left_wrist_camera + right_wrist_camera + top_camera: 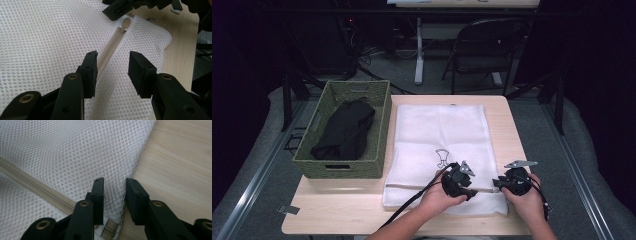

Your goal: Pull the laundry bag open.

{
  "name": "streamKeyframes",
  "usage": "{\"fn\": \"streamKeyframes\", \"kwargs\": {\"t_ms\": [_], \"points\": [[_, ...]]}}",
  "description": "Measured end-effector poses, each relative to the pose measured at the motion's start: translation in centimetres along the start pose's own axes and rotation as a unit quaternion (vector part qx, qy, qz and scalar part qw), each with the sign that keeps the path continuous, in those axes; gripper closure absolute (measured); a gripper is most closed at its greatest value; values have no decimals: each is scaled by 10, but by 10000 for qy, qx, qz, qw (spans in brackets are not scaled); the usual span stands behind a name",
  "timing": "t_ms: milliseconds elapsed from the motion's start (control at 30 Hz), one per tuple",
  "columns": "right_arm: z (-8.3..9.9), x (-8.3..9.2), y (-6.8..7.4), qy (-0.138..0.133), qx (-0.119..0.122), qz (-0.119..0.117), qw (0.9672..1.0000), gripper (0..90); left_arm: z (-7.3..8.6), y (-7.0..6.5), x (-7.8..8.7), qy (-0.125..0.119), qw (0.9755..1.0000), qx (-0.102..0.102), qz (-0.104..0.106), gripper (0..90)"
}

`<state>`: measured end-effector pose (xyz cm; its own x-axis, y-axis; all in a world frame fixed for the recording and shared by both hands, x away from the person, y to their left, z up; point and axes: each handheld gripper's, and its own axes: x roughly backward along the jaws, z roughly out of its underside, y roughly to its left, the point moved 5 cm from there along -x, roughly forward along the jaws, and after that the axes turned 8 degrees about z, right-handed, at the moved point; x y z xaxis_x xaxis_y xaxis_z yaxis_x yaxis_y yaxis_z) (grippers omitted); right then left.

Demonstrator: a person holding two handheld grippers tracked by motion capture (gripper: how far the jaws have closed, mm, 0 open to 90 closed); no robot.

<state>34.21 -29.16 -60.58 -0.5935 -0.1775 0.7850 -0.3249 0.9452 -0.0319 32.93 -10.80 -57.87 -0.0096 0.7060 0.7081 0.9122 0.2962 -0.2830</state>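
A white mesh laundry bag lies flat on the wooden table, its beige zipper running along the near edge. My left gripper is open, one jaw on each side of the zipper, just above the mesh. My right gripper is at the bag's near right corner. Its jaws straddle the mesh edge with a gap showing, close to the zipper's end. In the high view both grippers, left and right, point toward each other over the bag's near edge.
A green woven basket holding a black garment stands left of the bag. Bare table runs along the right of the bag and in front of the basket. A folding chair stands beyond the table.
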Motion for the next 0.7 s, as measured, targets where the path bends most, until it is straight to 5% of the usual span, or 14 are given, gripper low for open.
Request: {"fn": "streamKeyframes", "kwargs": {"t_ms": [400,700], "points": [[-1,-2,1,-5,-28,-94,10000,856,-2,0,-5,78,10000,7,41,617],[-4,3,0,-132,-58,-202,9997,879,-11,-8,-15,101,9998,-70,143,626]]}}
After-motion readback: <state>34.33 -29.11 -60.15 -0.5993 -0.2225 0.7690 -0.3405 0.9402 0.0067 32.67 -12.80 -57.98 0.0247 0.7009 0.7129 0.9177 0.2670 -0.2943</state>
